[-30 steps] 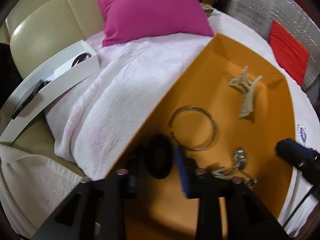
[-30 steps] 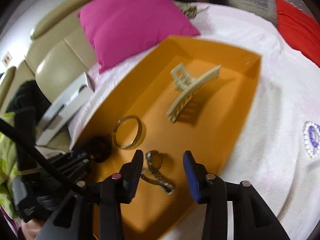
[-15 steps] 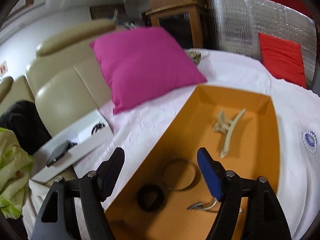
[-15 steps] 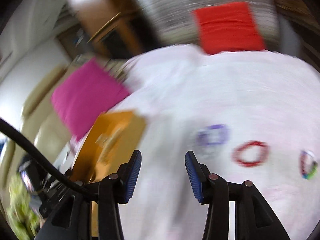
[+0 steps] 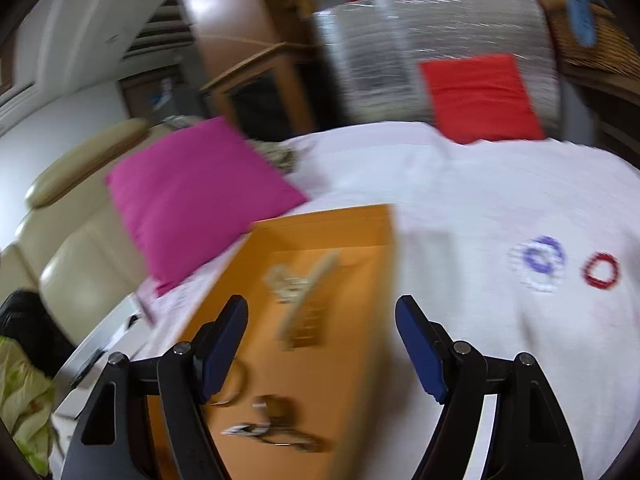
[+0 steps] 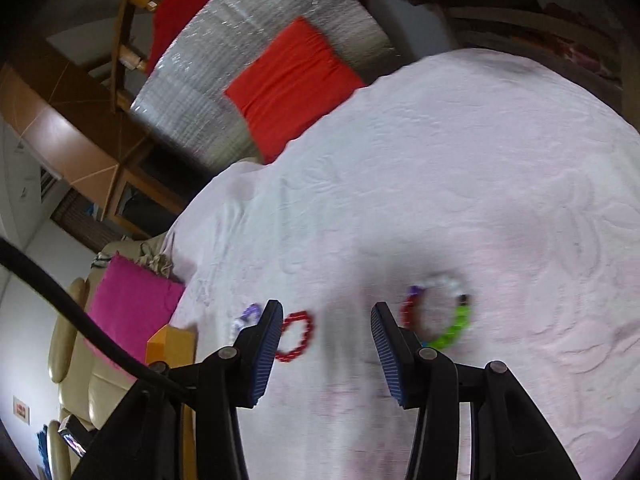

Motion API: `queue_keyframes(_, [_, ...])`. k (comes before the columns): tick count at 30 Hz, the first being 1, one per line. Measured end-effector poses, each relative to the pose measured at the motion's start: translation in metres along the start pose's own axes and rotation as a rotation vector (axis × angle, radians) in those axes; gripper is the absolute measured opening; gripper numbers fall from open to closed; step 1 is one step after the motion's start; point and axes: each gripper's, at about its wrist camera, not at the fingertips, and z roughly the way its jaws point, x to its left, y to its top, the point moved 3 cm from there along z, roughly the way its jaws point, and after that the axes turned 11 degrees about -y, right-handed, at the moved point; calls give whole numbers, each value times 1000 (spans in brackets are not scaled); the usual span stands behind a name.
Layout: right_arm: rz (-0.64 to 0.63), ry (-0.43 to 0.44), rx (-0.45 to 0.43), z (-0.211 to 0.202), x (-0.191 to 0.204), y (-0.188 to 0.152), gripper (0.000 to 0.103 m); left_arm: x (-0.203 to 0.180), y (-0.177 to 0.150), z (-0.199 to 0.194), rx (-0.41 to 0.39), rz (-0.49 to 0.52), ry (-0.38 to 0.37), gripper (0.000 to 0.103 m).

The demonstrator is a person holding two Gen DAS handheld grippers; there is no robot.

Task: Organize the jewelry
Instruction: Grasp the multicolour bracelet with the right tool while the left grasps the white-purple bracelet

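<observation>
Three bead bracelets [image 6: 296,334] (red, purple, multicoloured), white bedspread [image 6: 440,180]

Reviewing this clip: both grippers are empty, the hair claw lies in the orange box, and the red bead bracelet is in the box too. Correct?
Not quite. The red bead bracelet lies on the white bedspread, outside the orange box, as the right wrist view shows. The rest holds.

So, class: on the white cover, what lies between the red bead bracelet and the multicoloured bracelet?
Only bare white cover lies between the red bead bracelet and the multicoloured bracelet, seen in the right wrist view.
</observation>
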Motion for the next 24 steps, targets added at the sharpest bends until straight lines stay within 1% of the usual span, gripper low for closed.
queue_keyframes(6, [50, -8, 21, 4, -37, 2, 50, -62, 8, 14, 56, 56, -184, 77])
queue_keyframes(8, [49, -16, 15, 1, -47, 2, 50, -82, 10, 23, 85, 51, -250, 77])
queue_keyframes(11, [67, -17, 19, 1, -59, 3, 50, -110, 12, 35, 134, 52, -316, 77])
queue_keyframes(13, [73, -33, 27, 6, -65, 4, 50, -125, 11, 40, 158, 61, -343, 77])
queue_keyframes(16, [62, -56, 50, 13, -70, 3, 50, -143, 11, 47, 182, 83, -359, 77])
queue_keyframes(18, [41, -70, 74, 21, -70, 2, 50, -148, 12, 55, 204, 65, -385, 77])
queue_keyframes(20, [13, -93, 90, 29, -68, 1, 46, -151, 13, 62, 218, 46, -408, 77])
queue_keyframes(21, [-7, -118, 99, 33, -65, 0, 44, -152, 14, 66, 221, 43, -415, 77])
queue_keyframes(23, [-36, -164, 113, 43, -61, -1, 38, -155, 17, 72, 214, 51, -433, 77])
queue_keyframes(24, [-46, -184, 116, 46, -61, -1, 37, -156, 18, 75, 213, 57, -436, 77])
